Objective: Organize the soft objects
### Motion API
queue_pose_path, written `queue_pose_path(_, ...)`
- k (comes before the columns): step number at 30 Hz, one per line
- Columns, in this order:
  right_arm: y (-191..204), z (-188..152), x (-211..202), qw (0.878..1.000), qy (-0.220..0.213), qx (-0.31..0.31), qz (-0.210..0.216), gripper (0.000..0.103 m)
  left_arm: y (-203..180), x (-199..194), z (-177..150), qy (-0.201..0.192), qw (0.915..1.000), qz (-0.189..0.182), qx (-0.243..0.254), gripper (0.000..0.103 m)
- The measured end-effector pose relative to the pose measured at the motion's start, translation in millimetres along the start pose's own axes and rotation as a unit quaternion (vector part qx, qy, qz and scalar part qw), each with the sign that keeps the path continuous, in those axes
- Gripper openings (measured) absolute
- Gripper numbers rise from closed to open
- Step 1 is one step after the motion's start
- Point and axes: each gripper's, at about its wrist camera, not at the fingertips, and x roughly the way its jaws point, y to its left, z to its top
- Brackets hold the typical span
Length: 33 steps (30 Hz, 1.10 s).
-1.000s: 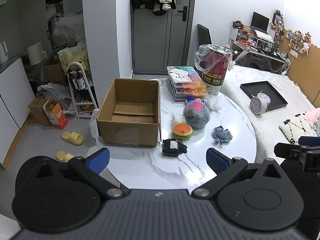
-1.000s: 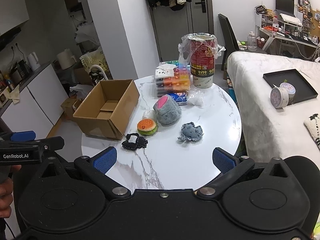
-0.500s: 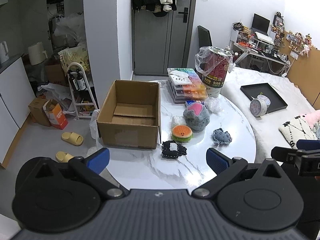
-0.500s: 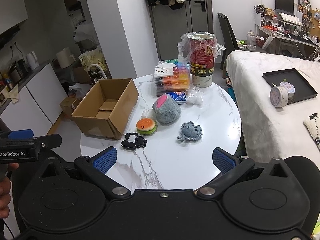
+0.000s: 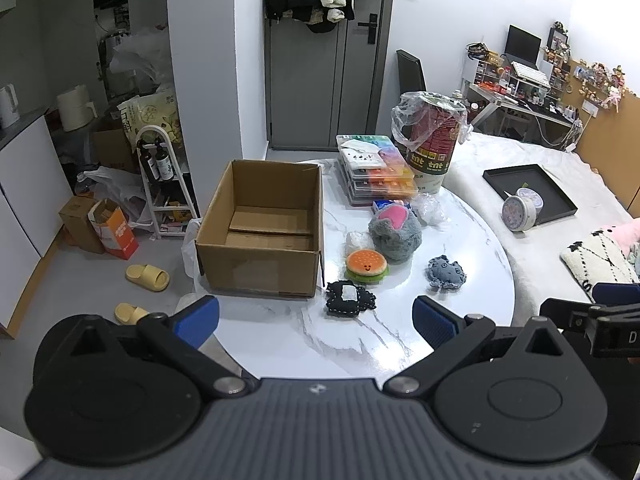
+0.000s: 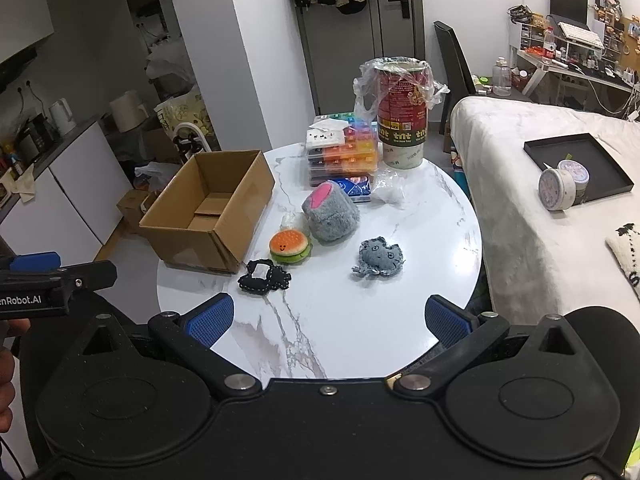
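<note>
Soft toys lie on a round white marble table (image 5: 400, 336) (image 6: 400, 320): a black stitched plush (image 5: 350, 298) (image 6: 263, 277), an orange burger plush (image 5: 366, 266) (image 6: 290, 246), a grey fluffy plush with a pink patch (image 5: 395, 232) (image 6: 331, 214) and a small grey-blue plush (image 5: 446, 273) (image 6: 378, 258). An open, empty cardboard box (image 5: 264, 236) (image 6: 208, 210) stands at the table's left. My left gripper (image 5: 316, 320) and right gripper (image 6: 326, 320) are both open and empty, held over the near edge, apart from the toys.
Stacked coloured plastic cases (image 5: 374, 170) (image 6: 344, 154) and a red canister in a plastic bag (image 5: 434, 144) (image 6: 402, 114) stand at the table's back. A small white wad (image 5: 354, 240) lies by the burger. A bed (image 6: 540, 208) with a black tray (image 6: 580, 164) is at right.
Both grippers have shifted slightly; the table scene sits a little differently in each view. The toys and box have not moved.
</note>
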Motion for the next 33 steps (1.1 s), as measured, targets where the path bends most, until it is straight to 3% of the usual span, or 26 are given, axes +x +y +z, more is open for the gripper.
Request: queue_pose_path(33, -4, 12, 19, 1.0, 0.0, -0.022, 0.005, 0.103, 0, 20, 7, 0.008, 0.9998, 0.013, -0.013, 0.102)
